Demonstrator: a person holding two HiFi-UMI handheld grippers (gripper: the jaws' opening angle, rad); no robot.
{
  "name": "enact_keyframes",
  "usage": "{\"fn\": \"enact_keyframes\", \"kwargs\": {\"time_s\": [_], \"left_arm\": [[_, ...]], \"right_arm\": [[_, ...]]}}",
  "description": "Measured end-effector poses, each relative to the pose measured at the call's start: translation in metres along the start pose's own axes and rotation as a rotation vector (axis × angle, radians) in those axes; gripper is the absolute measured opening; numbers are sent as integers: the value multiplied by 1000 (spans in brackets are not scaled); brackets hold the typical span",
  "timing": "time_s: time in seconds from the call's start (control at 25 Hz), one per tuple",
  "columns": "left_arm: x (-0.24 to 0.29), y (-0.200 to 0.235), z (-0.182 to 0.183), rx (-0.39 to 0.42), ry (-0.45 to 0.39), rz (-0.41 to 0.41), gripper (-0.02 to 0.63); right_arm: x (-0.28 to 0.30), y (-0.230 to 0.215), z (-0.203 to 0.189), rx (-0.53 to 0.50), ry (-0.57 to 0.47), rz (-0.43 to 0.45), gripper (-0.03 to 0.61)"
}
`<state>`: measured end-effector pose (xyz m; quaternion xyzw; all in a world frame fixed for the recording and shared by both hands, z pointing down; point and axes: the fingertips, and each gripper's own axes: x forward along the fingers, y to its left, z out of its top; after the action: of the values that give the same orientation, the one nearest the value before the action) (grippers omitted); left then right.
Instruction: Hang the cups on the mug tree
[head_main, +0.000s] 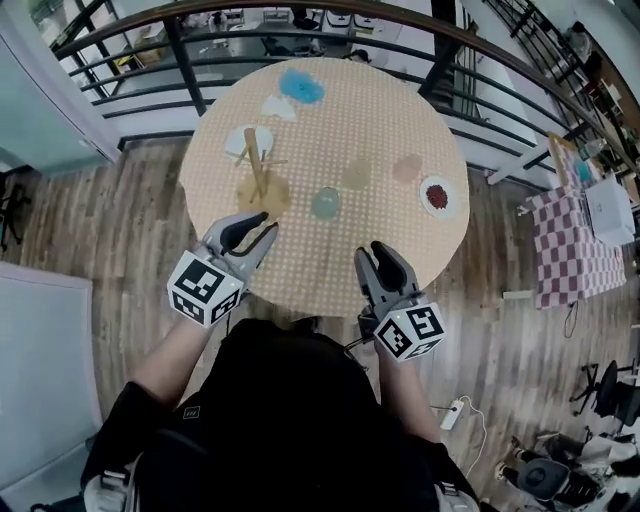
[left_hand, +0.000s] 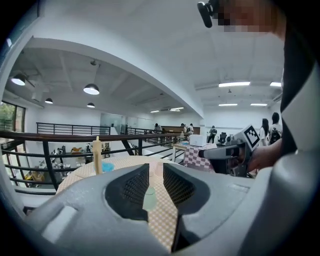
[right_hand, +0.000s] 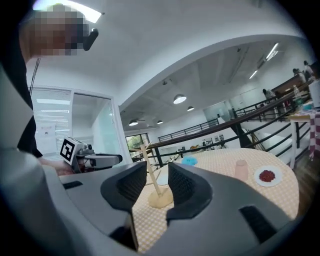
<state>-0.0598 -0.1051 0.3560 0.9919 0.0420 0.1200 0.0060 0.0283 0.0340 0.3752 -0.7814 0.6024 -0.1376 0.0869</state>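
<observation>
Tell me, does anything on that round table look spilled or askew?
Nothing stands out: the mug tree stands bare, and the green cup, tan cup and pink cup stand apart on the table.

The mug tree (head_main: 258, 165), ahead of the left gripper (head_main: 268, 224), looks like pale, matt wood. The table (head_main: 400, 110) under both grippers has a finely checked, woven-looking beige surface. Both grippers are matt grey plastic. The right gripper (head_main: 375, 247) has dark pads (right_hand: 182, 186) with a rough grid texture. Ahead, between the two grippers, the cup (head_main: 325, 203) looks smooth, frosted green.
</observation>
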Motion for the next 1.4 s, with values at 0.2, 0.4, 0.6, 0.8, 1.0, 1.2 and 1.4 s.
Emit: {"fn": "enact_keyframes", "kwargs": {"time_s": [0.2,0.4,0.6,0.8,1.0,1.2,1.4], "left_arm": [[14,13,-8,-30,-12,84,77],[20,20,-27,-62,-8,140,77],[21,41,-39,-69,-16,165,77],[20,57,-53,-62,-20,157,77],[32,74,-71,-73,-26,153,77],[40,77,-82,-60,-35,136,77],[46,83,-93,-57,-36,135,77]], "right_arm": [[32,-1,-5,-34,38,106,171],[63,-3,-19,-21,64,145,195],[91,-14,-36,-83,56,134,225],[118,-33,-69,-121,77,96,263],[150,-52,-101,-211,113,87,332],[173,-76,-135,-247,151,48,372],[199,-96,-160,-261,182,8,405]]}}
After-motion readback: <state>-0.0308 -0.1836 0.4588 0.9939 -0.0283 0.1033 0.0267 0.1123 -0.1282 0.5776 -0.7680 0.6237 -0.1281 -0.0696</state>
